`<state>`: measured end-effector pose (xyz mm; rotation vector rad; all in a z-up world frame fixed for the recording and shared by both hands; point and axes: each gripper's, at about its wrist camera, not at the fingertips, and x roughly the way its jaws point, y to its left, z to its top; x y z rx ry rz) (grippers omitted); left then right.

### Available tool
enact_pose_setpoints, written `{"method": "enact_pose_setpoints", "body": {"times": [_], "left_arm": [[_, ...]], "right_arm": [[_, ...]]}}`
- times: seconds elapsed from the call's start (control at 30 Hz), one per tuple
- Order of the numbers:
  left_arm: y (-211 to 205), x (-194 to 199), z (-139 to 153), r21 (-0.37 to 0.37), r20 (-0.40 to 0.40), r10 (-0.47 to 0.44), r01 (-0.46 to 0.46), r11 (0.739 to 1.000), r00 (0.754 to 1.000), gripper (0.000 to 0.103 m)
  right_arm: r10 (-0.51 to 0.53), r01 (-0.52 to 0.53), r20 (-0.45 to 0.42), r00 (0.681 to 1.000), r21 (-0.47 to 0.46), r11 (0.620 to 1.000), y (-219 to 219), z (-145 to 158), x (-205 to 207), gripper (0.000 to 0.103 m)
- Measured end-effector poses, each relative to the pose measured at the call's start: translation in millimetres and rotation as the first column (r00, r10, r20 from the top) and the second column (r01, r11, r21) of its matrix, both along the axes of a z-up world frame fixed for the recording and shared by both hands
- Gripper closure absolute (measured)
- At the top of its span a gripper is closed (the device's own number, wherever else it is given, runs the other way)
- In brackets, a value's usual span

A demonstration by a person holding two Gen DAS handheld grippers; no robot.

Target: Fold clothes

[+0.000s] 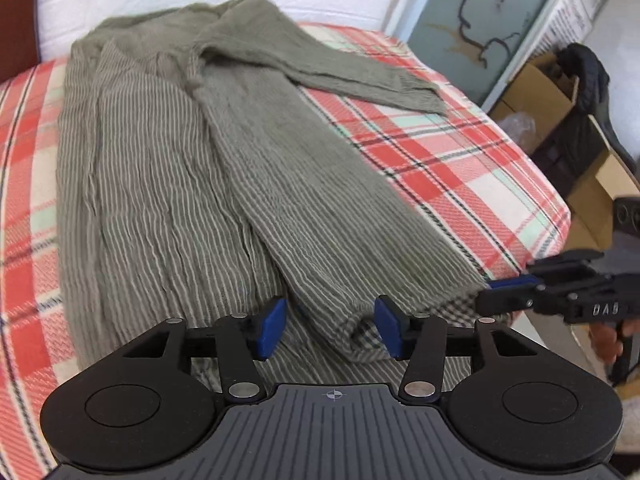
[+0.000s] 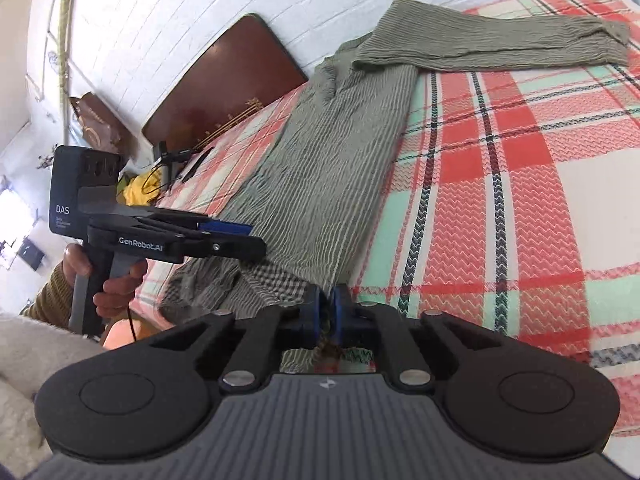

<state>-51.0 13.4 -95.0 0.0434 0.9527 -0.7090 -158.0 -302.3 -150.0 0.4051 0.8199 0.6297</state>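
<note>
Olive ribbed sweater (image 1: 168, 168) lies lengthwise on the bed w/ a red-mint-cream plaid blanket (image 1: 460, 168), hem end nearest both cameras, neck end up by the white brick wall (image 2: 168, 12). One side is folded in over the body; one sleeve (image 1: 332, 68) sticks out sideways across the plaid. At the hem a checked inner face (image 2: 280, 284) of the fabric shows where the edge is turned up. Left hand-held gripper (image 1: 331, 330): blue pads apart, a ridge of the folded hem sits between them, pads not pressing on it. Right hand-held gripper (image 2: 329, 312): pads nearly together, pinching a thin bit of the sweater's hem edge at the bed's near edge. In the left wrist view the right one comes in from the right side, tips at the hem corner. A hand (image 2: 116, 284) w/ a brownish knit cuff grips the left tool's handle. Brown headboard (image 2: 228, 80) leans at the wall; cardboard boxes (image 1: 544, 92) stand on the floor beside the bed.
</note>
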Motion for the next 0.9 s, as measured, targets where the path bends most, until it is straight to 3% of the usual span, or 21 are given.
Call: {"method": "enact_pose_setpoints", "body": {"times": [0.13, 0.2, 0.27, 0.33, 0.5, 0.53, 0.63, 0.73, 0.83, 0.9], "left_arm": [[11, 3, 22, -0.042, 0.064, 0.035, -0.032, 0.999, 0.997, 0.035], [8, 13, 29, -0.049, 0.112, 0.065, -0.060, 0.997, 0.992, 0.034], [0, 32, 33, -0.056, 0.185, 0.114, -0.106, 0.993, 0.976, 0.029], [-8, 55, 36, -0.062, 0.254, 0.159, -0.148, 0.987, 0.954, 0.026], [-43, 131, 34, 0.048, 0.399, 0.174, -0.209, 0.977, 0.901, 0.028], [-49, 146, 31, 0.076, 0.413, 0.168, -0.218, 0.973, 0.895, 0.032], [-62, 189, 20, 0.150, 0.400, 0.147, -0.223, 0.963, 0.905, 0.048], [-72, 213, 3, 0.236, 0.383, 0.094, -0.196, 0.952, 0.919, 0.057], [-79, 220, -8, 0.266, 0.363, 0.049, -0.154, 0.952, 0.931, 0.054], [-83, 222, -11, 0.266, 0.378, 0.054, -0.164, 0.950, 0.924, 0.052]], "right_arm": [[-0.024, 0.022, 0.064, 0.998, 0.037, 0.999, -9, 20, -1, 0.079], [-0.022, 0.017, 0.092, 0.996, 0.061, 0.998, -7, 27, 7, 0.070], [-0.023, 0.018, 0.120, 0.993, 0.047, 0.999, 3, 30, 19, 0.059], [-0.018, 0.013, 0.138, 0.990, 0.042, 0.999, 14, 32, 30, 0.058], [-0.043, 0.037, 0.161, 0.986, 0.040, 0.999, 26, 33, 67, 0.058], [-0.047, 0.042, 0.163, 0.985, 0.036, 0.998, 28, 33, 74, 0.058], [-0.052, 0.046, 0.155, 0.986, 0.041, 0.998, 30, 31, 88, 0.057], [-0.049, 0.043, 0.117, 0.992, 0.051, 0.998, 29, 23, 97, 0.056], [-0.049, 0.045, 0.080, 0.996, 0.052, 0.998, 28, 16, 107, 0.055], [-0.056, 0.053, 0.058, 0.997, 0.057, 0.997, 25, 12, 113, 0.053]]}}
